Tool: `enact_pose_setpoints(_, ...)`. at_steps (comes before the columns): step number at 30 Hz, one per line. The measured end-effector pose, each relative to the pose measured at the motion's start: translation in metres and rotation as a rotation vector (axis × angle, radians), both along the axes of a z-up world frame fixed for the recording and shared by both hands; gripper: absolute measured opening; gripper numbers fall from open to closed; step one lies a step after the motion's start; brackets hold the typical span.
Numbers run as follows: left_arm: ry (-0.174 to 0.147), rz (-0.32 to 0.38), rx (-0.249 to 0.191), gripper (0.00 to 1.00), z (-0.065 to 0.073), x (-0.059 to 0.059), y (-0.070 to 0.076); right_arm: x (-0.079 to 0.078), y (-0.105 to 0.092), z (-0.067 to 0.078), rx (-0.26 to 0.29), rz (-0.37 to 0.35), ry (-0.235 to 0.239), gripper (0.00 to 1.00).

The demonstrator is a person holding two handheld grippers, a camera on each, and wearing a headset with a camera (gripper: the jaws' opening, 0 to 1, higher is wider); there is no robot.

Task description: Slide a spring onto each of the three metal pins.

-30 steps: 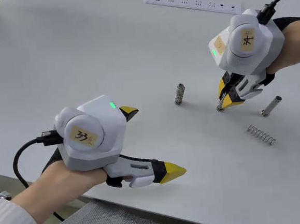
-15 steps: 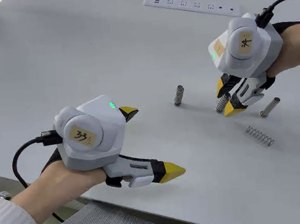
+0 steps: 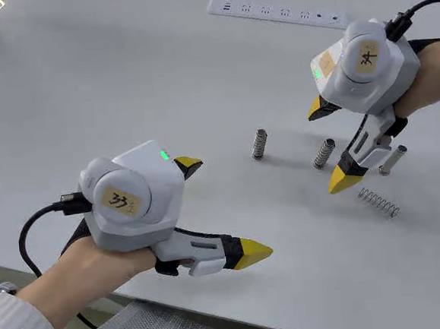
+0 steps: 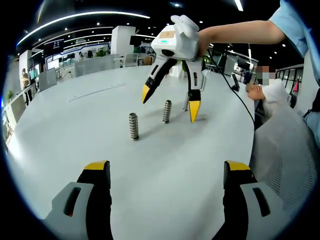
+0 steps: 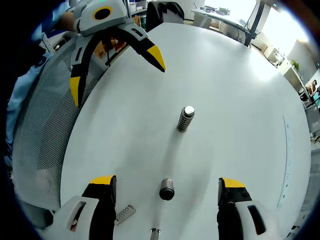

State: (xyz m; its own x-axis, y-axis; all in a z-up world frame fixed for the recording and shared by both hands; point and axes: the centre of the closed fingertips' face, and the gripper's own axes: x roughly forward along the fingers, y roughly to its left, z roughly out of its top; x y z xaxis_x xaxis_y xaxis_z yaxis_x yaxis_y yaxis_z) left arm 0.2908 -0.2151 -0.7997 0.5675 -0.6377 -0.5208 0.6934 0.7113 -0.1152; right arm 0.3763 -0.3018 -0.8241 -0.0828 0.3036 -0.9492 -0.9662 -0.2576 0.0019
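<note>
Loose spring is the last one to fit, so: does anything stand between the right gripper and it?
Nothing visible does. The loose spring lies flat on the table beside the right gripper's lower jaw tip. The bare pin is off to one side; the sprung pin stands under the open jaws, not on that path.

White casings [image 3: 135,194], yellow-tipped black fingers [image 3: 253,249]

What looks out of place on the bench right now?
Nothing damaged. One spring lies loose on its side near the bare pin; the left pin and the middle pin stand upright, each wearing a spring.
</note>
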Motion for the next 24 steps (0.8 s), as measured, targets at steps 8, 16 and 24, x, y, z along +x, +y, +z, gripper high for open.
enact_pose_setpoints(8,-0.007,-0.009,0.008,0.93,0.005,0.001,0.0,-0.002,0.0,0.008,0.066,-0.049,0.007,0.99)
enact_pose_setpoints(16,-0.014,-0.015,0.015,0.93,0.011,0.003,-0.001,-0.001,-0.001,0.018,0.142,-0.095,-0.01,0.99)
enact_pose_setpoints(24,-0.026,-0.036,0.027,0.93,0.017,0.004,-0.006,-0.002,-0.016,0.027,0.237,-0.178,-0.008,0.99)
